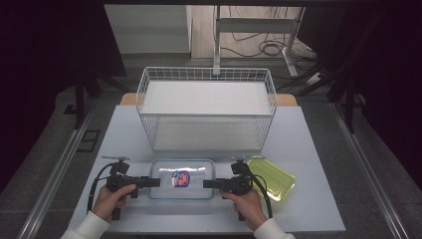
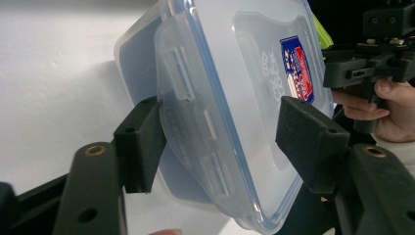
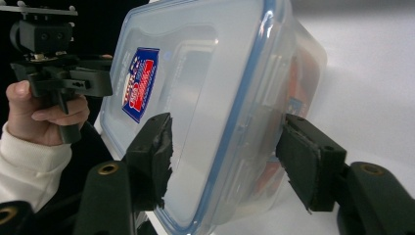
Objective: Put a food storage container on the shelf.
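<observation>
A clear plastic container [image 1: 181,179] with a blue-sealed lid and a red-and-blue sticker lies near the table's front edge. My left gripper [image 1: 158,182] meets its left end and my right gripper [image 1: 205,183] its right end, both level and pointing inward. In the left gripper view the jaws [image 2: 225,142] straddle the container [image 2: 235,73], one pad on the wall, one on the lid. In the right gripper view the jaws [image 3: 228,156] clamp the container [image 3: 205,73] the same way. Each gripper view also shows the other hand's gripper beyond the container.
A white wire basket [image 1: 206,74] stands behind the container at the table's middle and back. A yellow-green translucent tray [image 1: 273,177] lies just right of my right gripper. Bare white table [image 1: 308,209] extends to the front right and far left.
</observation>
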